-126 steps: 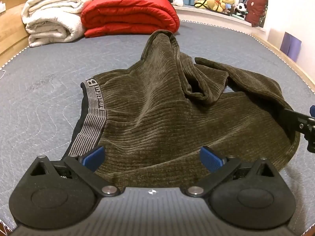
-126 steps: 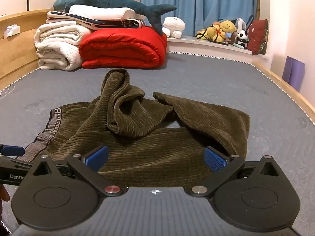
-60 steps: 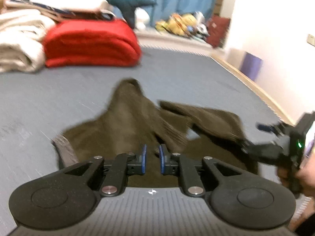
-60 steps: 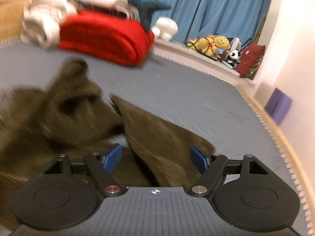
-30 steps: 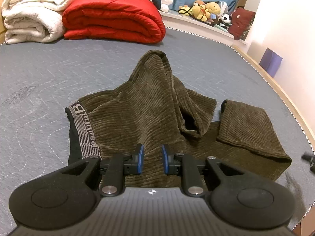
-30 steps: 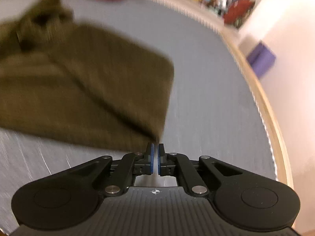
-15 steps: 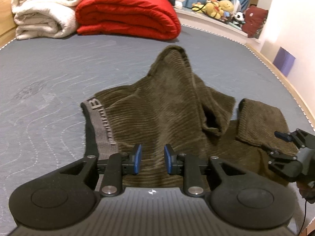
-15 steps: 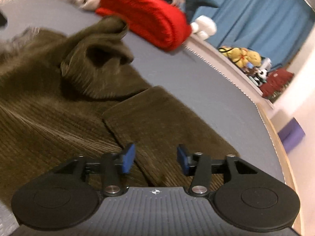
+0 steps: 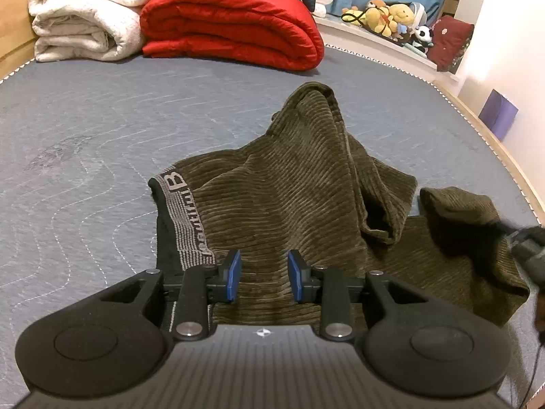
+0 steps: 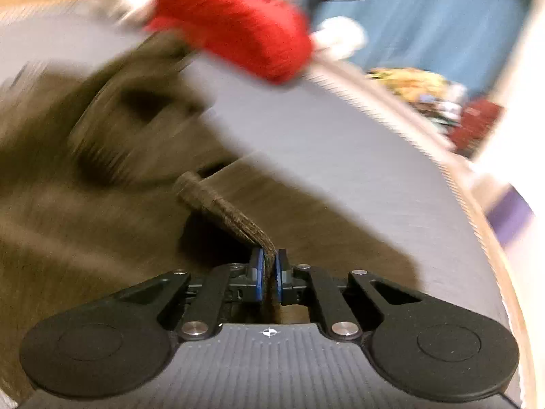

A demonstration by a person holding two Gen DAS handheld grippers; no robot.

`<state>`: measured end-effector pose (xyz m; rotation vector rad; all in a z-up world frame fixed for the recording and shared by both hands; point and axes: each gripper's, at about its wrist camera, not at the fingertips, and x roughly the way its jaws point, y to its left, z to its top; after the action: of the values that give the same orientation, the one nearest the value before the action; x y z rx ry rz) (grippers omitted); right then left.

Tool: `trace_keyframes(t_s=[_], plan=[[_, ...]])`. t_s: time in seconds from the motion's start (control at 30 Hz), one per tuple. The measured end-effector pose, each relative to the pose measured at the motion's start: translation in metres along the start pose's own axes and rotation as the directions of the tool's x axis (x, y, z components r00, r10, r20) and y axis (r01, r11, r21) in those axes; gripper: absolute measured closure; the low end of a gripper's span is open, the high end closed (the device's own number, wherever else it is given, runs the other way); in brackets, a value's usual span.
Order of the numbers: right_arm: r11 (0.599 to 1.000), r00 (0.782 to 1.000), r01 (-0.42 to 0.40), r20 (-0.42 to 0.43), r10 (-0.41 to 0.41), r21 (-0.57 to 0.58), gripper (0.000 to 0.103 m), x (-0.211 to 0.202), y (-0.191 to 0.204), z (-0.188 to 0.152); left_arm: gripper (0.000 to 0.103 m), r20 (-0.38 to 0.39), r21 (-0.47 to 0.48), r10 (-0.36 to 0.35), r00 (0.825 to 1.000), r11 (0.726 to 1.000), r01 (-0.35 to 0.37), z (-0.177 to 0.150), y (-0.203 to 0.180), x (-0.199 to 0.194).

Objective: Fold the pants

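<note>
Dark olive corduroy pants point(image 9: 306, 197) lie crumpled on the grey quilted mattress point(image 9: 85, 129), with the grey lettered waistband point(image 9: 184, 218) at the left. My left gripper point(image 9: 264, 279) hovers over the near edge beside the waistband; its jaws are opening and no cloth is pinched between the blue pads. My right gripper point(image 10: 269, 274) is shut on a fold of a pant leg point(image 10: 224, 211), which rises from the pads. In the left wrist view the right gripper point(image 9: 526, 245) is a blur at the right edge by the folded leg end point(image 9: 456, 211).
A folded red duvet point(image 9: 231, 20) and white blankets point(image 9: 85, 17) are stacked at the far end. Plush toys point(image 9: 391, 13) line a ledge at the back right. The wooden bed edge point(image 9: 494, 143) curves along the right, with a purple box point(image 9: 499, 117) beyond it.
The right gripper swung in over the folded leg, opened, then shut on its cloth and lifted a fold. The left gripper's pads spread wider and it edged nearer the waistband.
</note>
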<state>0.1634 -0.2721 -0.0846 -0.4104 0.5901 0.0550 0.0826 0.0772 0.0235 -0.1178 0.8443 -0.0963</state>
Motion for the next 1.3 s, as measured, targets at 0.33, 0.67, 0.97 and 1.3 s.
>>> trace_keyframes(t_s=[0.33, 0.67, 0.97, 1.3], plan=[[0.541, 0.817, 0.464, -0.102, -0.568, 0.702, 0.103, -0.097, -0.210, -0.074, 0.070, 0.004, 0.010, -0.021, 1.000, 1.000, 0.021, -0.001, -0.013, -0.001], [0.523, 0.956, 0.290, -0.225, -0.186, 0.802, 0.082, -0.051, -0.253, -0.149, 0.062, -0.007, 0.036, -0.024, 1.000, 0.999, 0.024, -0.005, -0.026, 0.003], [0.801, 0.953, 0.191, -0.303, -0.012, 0.568, 0.039, 0.011, -0.194, -0.125, 0.059, -0.013, 0.028, 0.010, 1.000, 1.000, -0.009, -0.004, -0.018, 0.011], [0.788, 0.975, 0.170, -0.218, -0.047, 0.591, 0.090, -0.015, -0.199, -0.113, 0.059, -0.001, 0.024, -0.017, 1.000, 1.000, 0.017, -0.003, -0.020, 0.001]])
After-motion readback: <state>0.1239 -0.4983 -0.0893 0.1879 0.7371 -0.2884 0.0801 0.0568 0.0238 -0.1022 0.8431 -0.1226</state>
